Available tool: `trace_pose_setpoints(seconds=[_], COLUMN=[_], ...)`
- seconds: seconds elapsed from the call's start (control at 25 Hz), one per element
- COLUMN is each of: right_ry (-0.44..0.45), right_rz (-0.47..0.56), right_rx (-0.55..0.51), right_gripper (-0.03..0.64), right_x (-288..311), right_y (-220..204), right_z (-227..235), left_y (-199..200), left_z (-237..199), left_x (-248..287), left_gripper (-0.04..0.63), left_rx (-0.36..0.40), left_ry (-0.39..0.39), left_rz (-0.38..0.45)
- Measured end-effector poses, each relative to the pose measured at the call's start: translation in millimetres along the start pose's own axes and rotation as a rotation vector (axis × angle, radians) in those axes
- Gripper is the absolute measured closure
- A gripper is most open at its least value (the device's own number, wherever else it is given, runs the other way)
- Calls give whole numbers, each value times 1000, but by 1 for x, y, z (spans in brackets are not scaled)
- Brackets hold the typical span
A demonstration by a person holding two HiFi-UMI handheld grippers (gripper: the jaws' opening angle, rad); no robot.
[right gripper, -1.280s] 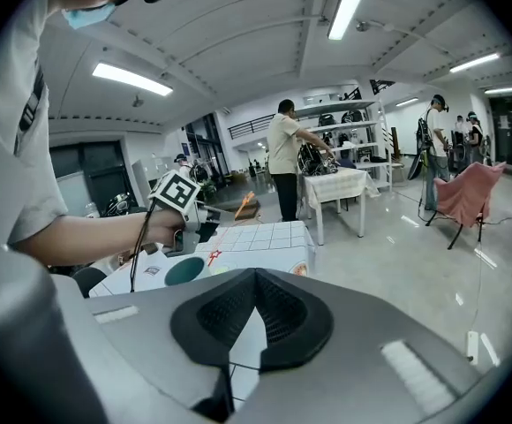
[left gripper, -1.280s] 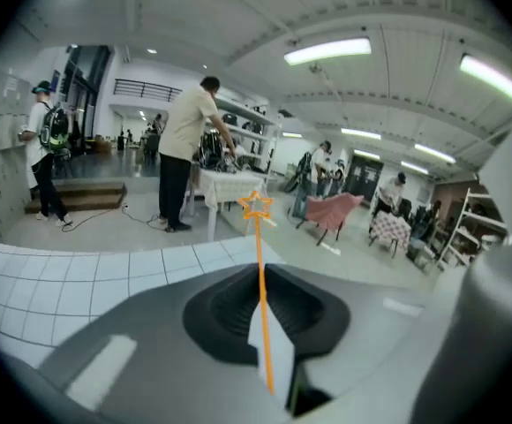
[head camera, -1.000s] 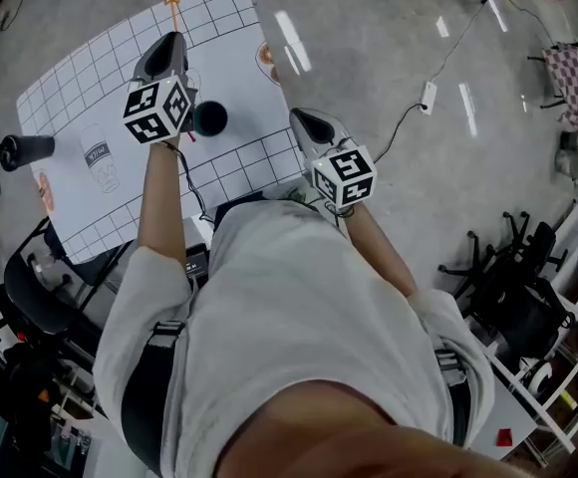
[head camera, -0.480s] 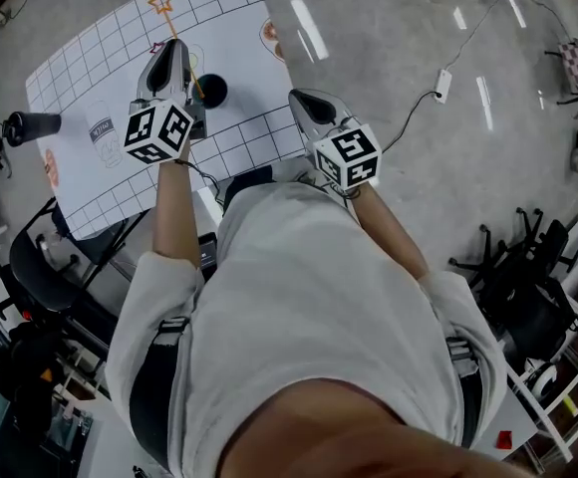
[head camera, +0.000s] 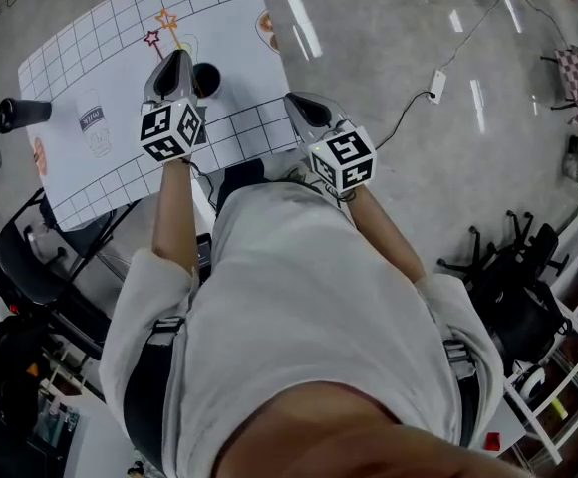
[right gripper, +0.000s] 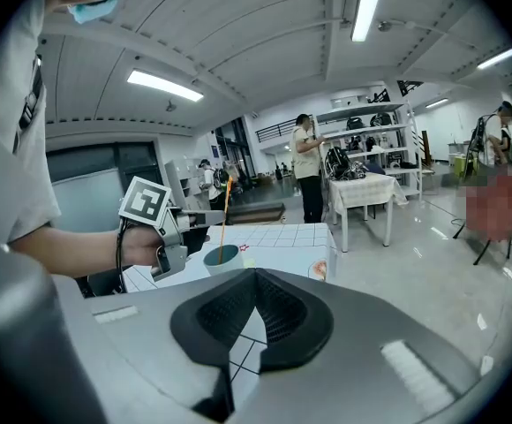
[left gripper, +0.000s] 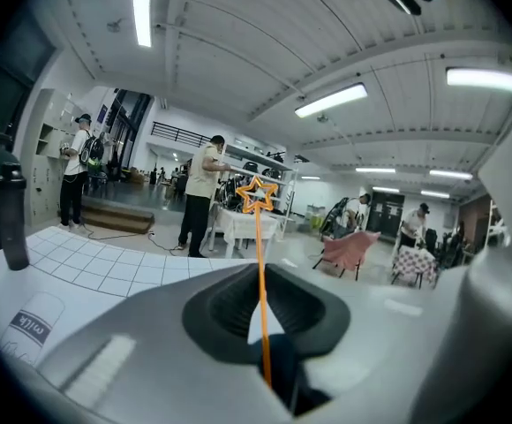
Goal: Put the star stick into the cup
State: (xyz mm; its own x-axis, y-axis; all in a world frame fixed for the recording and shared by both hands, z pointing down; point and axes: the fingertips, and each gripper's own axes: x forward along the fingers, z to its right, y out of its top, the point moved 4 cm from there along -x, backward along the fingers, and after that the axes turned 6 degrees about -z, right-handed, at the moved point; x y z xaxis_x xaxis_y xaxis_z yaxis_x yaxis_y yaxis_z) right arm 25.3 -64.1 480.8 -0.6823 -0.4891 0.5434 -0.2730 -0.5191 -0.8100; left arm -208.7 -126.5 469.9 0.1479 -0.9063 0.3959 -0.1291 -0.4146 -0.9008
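Between the pads of my left tool (left gripper: 261,321) the star stick (left gripper: 259,246) stood close to upright, star at 12 o'clock and plain end at 6 o'clock. The tool was pinching it low on the shaft. Under that plain end sat the dark cup (head camera: 206,80). From my right tool's view the shaft ran down to the cup's mouth, though I could not tell whether the tip was already past the rim or only over it. From my head view the cup lay at about 4 o'clock from the left tool's tip, just beside it, on the gridded tabletop (head camera: 239,28). I judged that the coming move turned on this: long axis vertical, mouth below, so a straight drop before letting go. My right tool (right gripper: 256,276), pressed together on nothing, stood apart at about 3 o'clock from the cup, so the left hand was plainly the nearer.
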Motion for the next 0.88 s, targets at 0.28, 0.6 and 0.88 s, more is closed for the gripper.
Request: trace_pose_setpoints(seconds=[0.28,0.6,0.88], right_ry=[28,66,93], right_rz=[4,29,44], right_rx=[-13,-28,-4], right_gripper=[618,618,618], right_x=[-5,-22,-31], right_y=[-4,-7,-18], right_z=[-10,-17,-23], left_y=[-20,-34,-38], left_z=[2,19,7], left_x=[-7,-20,-55], left_gripper=[575,465,550], left_rx=[17,62,19], left_ry=[9,27,119], left_rz=[-97,-204,-198])
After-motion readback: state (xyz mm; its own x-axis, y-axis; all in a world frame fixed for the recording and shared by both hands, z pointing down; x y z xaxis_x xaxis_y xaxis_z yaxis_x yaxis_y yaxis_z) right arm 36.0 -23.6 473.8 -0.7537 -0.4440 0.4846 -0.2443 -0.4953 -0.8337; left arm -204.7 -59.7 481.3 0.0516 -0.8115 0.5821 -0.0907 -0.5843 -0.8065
